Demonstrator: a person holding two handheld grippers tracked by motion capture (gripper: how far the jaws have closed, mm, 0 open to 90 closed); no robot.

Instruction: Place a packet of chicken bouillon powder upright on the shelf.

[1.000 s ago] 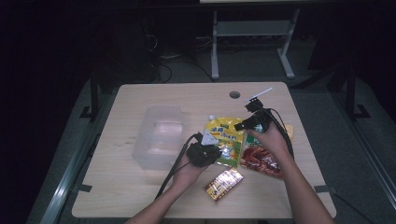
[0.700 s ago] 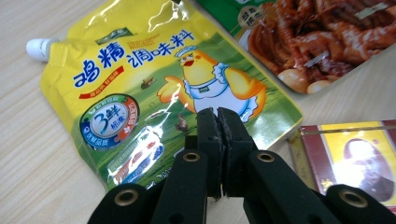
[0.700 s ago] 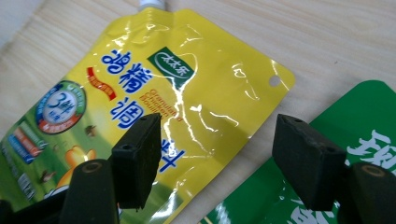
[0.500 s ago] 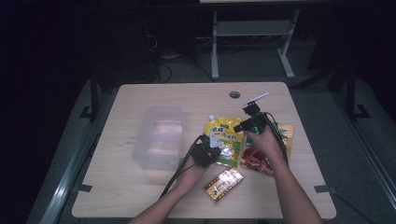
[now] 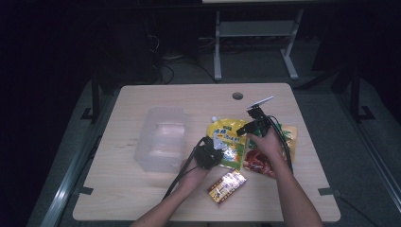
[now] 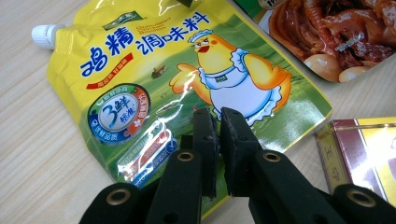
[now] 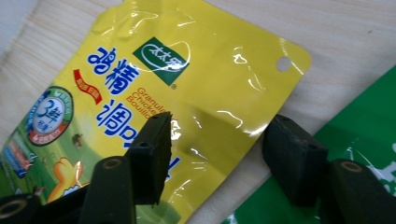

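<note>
A yellow chicken-bouillon pouch (image 5: 226, 138) with a white spout lies flat on the wooden table (image 5: 156, 101). My left gripper (image 5: 209, 154) hovers over the pouch's lower part (image 6: 154, 79). Its jaws (image 6: 218, 116) are shut, a thin slit between them and nothing seen in it. My right gripper (image 5: 253, 125) is at the pouch's far right corner (image 7: 210, 70). It (image 7: 219, 129) stands open: one jaw is over the pouch, the other over the bare table beside it.
A clear plastic box (image 5: 161, 142) stands left of the pouch. A red-brown food packet (image 5: 259, 161) and a green-and-yellow packet (image 5: 289, 135) lie to the right. A gold-and-red box (image 5: 227, 185) lies near the front edge. The table has a cable hole (image 5: 237, 96).
Both hands have shifted only slightly around the pouch. The pouch and the other packets lie where they were.
</note>
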